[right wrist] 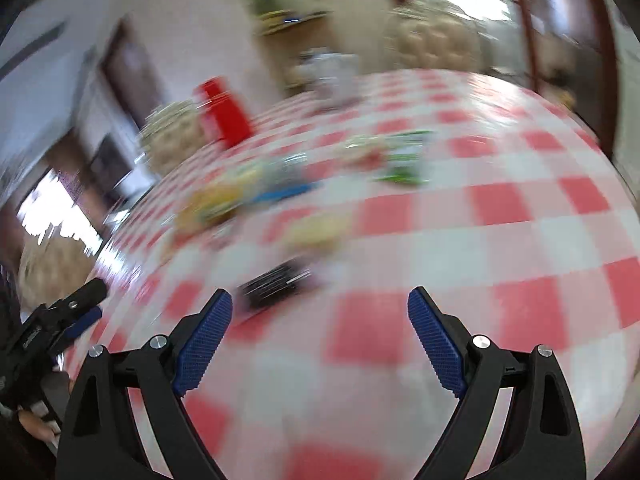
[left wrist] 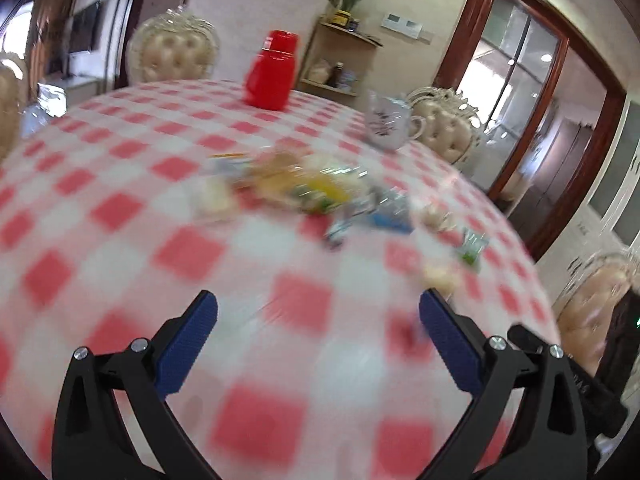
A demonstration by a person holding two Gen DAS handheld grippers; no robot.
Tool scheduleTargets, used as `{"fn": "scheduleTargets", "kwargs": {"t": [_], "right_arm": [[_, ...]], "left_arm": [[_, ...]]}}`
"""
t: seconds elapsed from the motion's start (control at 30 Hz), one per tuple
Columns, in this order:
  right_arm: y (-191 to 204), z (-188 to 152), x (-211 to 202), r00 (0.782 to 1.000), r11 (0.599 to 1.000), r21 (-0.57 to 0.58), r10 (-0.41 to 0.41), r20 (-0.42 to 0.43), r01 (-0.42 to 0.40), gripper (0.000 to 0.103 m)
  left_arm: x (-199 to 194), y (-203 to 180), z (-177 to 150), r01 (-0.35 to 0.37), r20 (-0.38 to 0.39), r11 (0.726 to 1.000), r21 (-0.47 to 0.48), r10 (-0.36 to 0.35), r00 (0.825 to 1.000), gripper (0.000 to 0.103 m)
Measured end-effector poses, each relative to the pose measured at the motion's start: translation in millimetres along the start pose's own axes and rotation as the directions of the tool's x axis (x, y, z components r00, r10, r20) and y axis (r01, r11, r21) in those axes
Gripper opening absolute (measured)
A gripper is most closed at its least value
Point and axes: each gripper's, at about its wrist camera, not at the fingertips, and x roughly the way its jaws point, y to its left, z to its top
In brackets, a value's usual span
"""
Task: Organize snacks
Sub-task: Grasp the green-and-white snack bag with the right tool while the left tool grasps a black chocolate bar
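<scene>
Both jaws wide, empty: left gripper (left wrist: 318, 306), right gripper (right wrist: 320, 304). Slow down, blur's heavy; aim for snack pile (left wrist: 296, 188) mid-frame, pick one wrapper.

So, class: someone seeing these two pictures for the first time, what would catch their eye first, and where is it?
Probably the red-and-white checked tablecloth filling both views, and the bright red jar standing at its far side. Next, the blurred heap of snack packets in the middle of the table, with the open left gripper and open right gripper in front, both empty.
</scene>
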Motion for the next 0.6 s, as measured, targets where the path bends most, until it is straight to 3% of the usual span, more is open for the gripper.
{"fn": "scheduleTargets", "kwargs": {"t": [0.07, 0.3, 0.43, 0.6], "right_arm": [[-30.7, 19.9, 12.5, 0.999, 0.996, 0.073, -0.043, 0.004, 0.042, 0.087], [-68.1, 81.2, 69.4, 0.988, 0.976, 0.153, -0.155, -0.018, 0.156, 0.087], [-64.3, 109.6, 113.8, 0.974, 0.967, 0.123, -0.221, -0.05, 0.225, 0.087], [-45.2, 126.1, 158.6, 0.94, 0.945, 0.018, -0.321, -0.116, 0.325, 0.087]], "left_arm": [[23.5, -13.4, 12.2, 0.036, 0.004, 0.999, -0.006, -0.036, 0.999, 0.101], [101.3, -48.0, 43.4, 0.152, -0.036, 0.988, 0.001, -0.152, 0.988, 0.101], [122.5, -48.5, 43.5, 0.206, -0.075, 0.978, 0.03, -0.203, 0.976, 0.101], [125.8, -36.9, 36.1, 0.226, -0.151, 0.973, -0.044, -0.23, 0.961, 0.101]]}}
